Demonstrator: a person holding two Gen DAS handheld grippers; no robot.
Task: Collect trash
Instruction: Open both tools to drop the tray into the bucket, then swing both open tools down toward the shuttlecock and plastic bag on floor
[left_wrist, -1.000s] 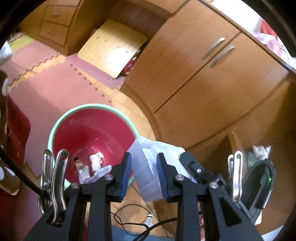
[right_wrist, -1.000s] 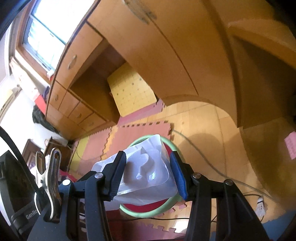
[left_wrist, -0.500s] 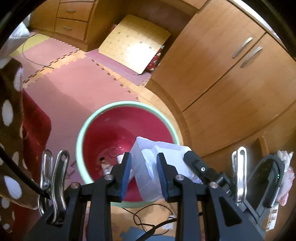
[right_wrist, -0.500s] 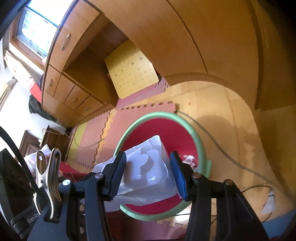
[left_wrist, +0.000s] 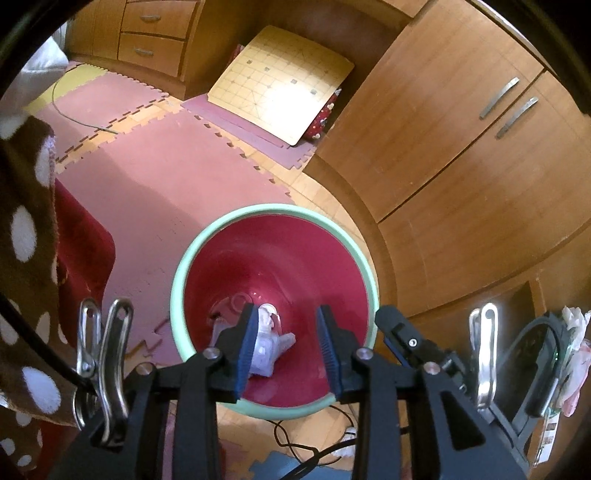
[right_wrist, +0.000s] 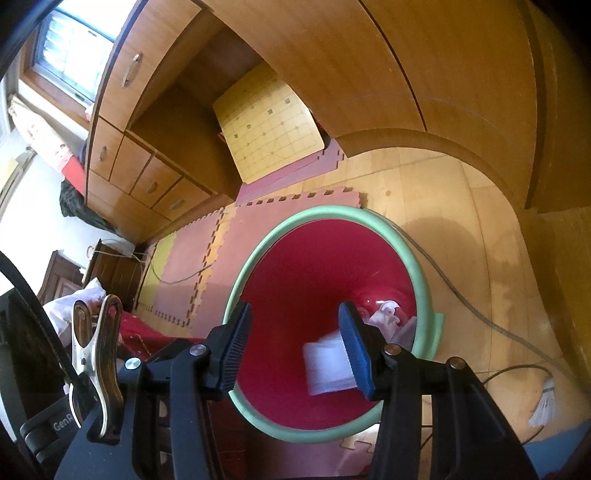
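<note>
Both grippers hang over a red bin with a mint-green rim (left_wrist: 274, 211) that stands on the floor, partly on pink foam mats (left_wrist: 159, 184) and just beside a curved wooden cabinet (left_wrist: 461, 177). The left gripper (left_wrist: 288, 350) points down into the bin; its jaws are opening and nothing is between its blue pads. Below it, at the bin's bottom, lies crumpled white trash (left_wrist: 267, 345). The right gripper (right_wrist: 293, 350) also has its jaws apart, with nothing pressed between them. In the right wrist view a blurred clear plastic packet (right_wrist: 327, 363) shows inside the bin, partly behind the gripper's right finger, apart from the pads; more white scraps (right_wrist: 386, 317) lie deeper in. A yellow grid board (left_wrist: 280, 79) leans in the cabinet recess, and a shuttlecock (right_wrist: 545, 400) lies on the wood floor near a cable
</note>
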